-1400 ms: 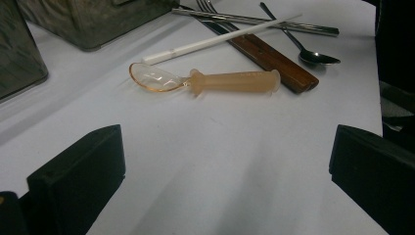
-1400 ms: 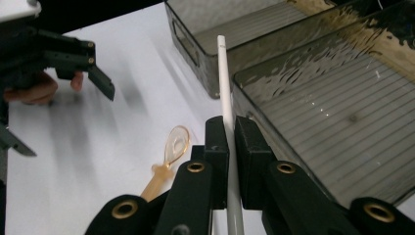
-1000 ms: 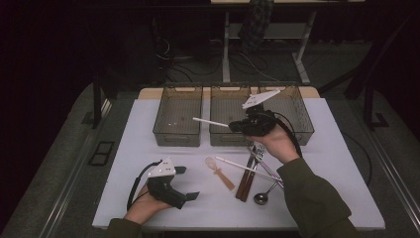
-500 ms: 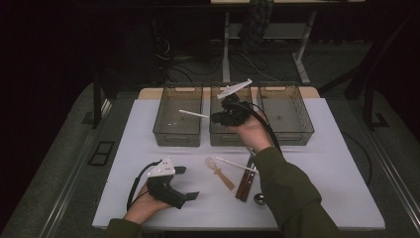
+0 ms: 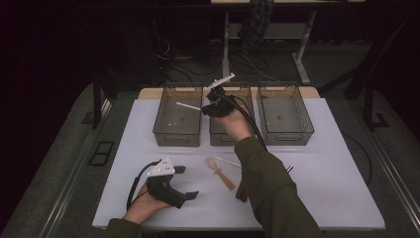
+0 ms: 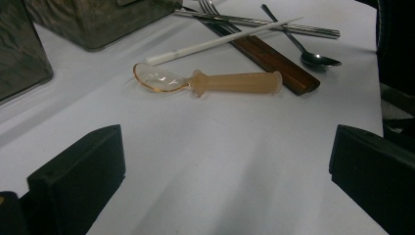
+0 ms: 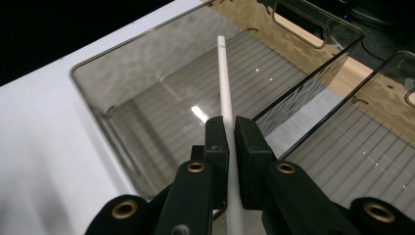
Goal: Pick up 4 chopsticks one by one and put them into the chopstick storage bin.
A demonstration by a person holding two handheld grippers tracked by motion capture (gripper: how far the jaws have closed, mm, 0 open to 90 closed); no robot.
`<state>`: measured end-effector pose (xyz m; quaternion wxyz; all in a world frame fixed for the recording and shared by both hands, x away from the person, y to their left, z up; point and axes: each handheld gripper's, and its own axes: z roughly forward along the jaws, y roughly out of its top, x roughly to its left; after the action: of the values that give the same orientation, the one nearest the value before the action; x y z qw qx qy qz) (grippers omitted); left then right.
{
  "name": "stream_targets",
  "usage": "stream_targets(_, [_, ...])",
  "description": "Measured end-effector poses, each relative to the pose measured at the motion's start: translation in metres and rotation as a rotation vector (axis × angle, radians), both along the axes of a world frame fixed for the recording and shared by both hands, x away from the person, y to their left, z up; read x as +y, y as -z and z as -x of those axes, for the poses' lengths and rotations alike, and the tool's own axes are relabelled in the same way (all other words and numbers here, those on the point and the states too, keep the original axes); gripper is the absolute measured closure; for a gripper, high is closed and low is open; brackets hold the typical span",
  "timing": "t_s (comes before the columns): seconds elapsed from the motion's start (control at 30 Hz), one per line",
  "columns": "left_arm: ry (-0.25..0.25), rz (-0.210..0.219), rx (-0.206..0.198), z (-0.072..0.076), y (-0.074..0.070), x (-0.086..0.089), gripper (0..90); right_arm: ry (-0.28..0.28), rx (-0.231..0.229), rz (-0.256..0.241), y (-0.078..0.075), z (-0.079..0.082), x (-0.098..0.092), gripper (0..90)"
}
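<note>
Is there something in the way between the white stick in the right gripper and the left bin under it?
Nothing visible blocks it. The right gripper is shut on the white stick, whose free end hangs over the open left bin. The bin has no lid, and its ribbed floor looks bare in the right gripper view.

No writing, label, brand, number or sign can be read anywhere in these pictures. The orange spoon has faint raised marks along its handle in the left gripper view, but they are too blurred to make out. The clear bins, the white stick and the table bear no lettering.
</note>
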<state>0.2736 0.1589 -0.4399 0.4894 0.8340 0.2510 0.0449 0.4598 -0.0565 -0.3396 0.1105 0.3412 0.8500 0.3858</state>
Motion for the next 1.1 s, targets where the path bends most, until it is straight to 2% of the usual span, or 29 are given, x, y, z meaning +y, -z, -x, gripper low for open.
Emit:
stream_targets(0.23, [-0.004, 0.005, 0.002, 0.001, 0.000, 0.001, 0.0, 0.040, 0.010, 0.021, 0.014, -0.014, 0.016, 84.7])
stream_targets(0.3, [-0.005, 0.007, 0.001, 0.001, 0.000, 0.001, 0.0, 0.042, 0.018, 0.012, 0.016, -0.017, 0.022, 84.6])
stream_targets(0.57, [-0.009, 0.005, 0.003, 0.001, 0.000, 0.002, 0.0, 0.053, 0.032, 0.047, 0.026, -0.029, 0.051, 84.6])
stream_targets(0.83, [-0.004, 0.003, 0.003, 0.001, 0.000, 0.002, 0.0, 0.068, 0.047, 0.066, 0.035, -0.039, 0.068, 84.6])
stream_targets(0.97, [-0.004, 0.008, 0.005, 0.000, 0.000, 0.001, 0.0, 0.069, 0.044, 0.089, 0.038, -0.040, 0.077, 84.6])
stream_targets(1.03, [-0.002, 0.010, 0.005, 0.000, 0.000, 0.001, 0.0, 0.068, 0.056, 0.102, 0.040, -0.039, 0.083, 84.5])
stream_targets(1.1, [0.000, 0.009, 0.003, 0.000, 0.000, 0.000, 0.0, 0.068, 0.050, 0.133, 0.041, -0.038, 0.088, 84.0])
